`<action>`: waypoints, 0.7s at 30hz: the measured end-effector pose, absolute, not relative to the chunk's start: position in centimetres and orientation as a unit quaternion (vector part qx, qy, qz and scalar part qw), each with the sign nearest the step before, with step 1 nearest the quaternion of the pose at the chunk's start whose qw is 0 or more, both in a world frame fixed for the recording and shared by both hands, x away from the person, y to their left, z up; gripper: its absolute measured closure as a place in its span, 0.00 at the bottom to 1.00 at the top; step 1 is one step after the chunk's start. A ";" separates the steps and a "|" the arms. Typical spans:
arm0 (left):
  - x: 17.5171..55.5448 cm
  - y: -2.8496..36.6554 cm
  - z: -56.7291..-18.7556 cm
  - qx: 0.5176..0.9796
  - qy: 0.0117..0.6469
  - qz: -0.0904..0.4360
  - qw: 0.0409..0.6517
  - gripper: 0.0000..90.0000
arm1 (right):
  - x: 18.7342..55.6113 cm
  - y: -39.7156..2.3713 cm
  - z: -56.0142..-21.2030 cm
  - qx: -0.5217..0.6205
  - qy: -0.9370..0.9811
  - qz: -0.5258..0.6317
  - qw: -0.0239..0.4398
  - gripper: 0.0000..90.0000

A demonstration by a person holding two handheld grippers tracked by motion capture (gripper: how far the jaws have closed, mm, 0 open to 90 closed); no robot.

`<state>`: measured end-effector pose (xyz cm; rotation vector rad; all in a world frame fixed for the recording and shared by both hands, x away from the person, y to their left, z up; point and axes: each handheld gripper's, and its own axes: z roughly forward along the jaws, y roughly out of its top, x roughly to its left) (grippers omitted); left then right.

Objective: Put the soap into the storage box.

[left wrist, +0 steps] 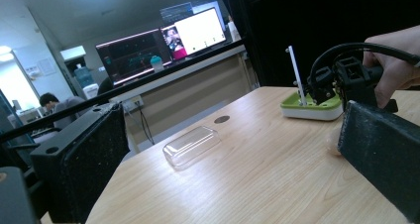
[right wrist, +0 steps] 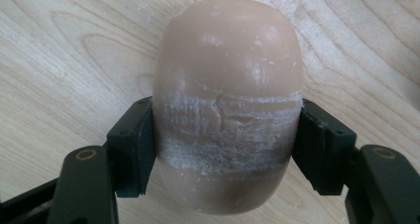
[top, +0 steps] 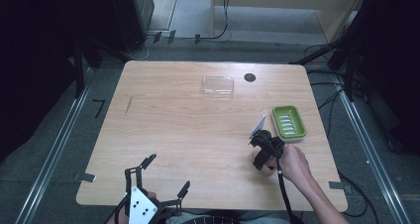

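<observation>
On the wooden table (top: 188, 135), the green soap dish (top: 289, 122) at the right edge and the clear lid (top: 218, 85) farther back hold nothing. Just beside the dish, the right gripper (right wrist: 225, 135) points down, clamping a tan soap bar (right wrist: 228, 100). The left gripper (top: 161, 177) hovers open near the front edge.

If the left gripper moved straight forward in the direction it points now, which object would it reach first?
Probably the clear plastic lid, which lies on the table ahead, between the open jaws of the left gripper. The green soap dish stands farther off to the right. The gripper's height is uncertain, so it might pass over the lid.
</observation>
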<state>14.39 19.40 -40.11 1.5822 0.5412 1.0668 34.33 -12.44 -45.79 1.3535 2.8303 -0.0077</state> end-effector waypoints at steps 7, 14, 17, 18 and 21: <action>14.4 19.4 -40.1 0.668 0.228 0.450 0.547 0.00 | 34.2 -12.7 -45.5 0.432 0.902 -0.004 0.002 0.37; 14.4 19.4 -40.1 0.668 0.228 0.451 0.546 0.00 | 34.3 -13.4 -45.2 0.434 0.901 -0.003 0.003 0.37; 14.4 19.4 -40.1 0.668 0.229 0.451 0.546 0.00 | 34.3 -13.7 -45.0 0.437 0.899 -0.002 0.003 0.37; 14.4 19.4 -40.1 0.668 0.228 0.451 0.546 0.00 | 34.3 -13.8 -45.0 0.437 0.900 -0.002 0.003 0.37; 14.4 19.4 -40.1 0.668 0.229 0.450 0.547 0.00 | 34.3 -14.0 -44.9 0.441 0.898 -0.004 0.002 0.37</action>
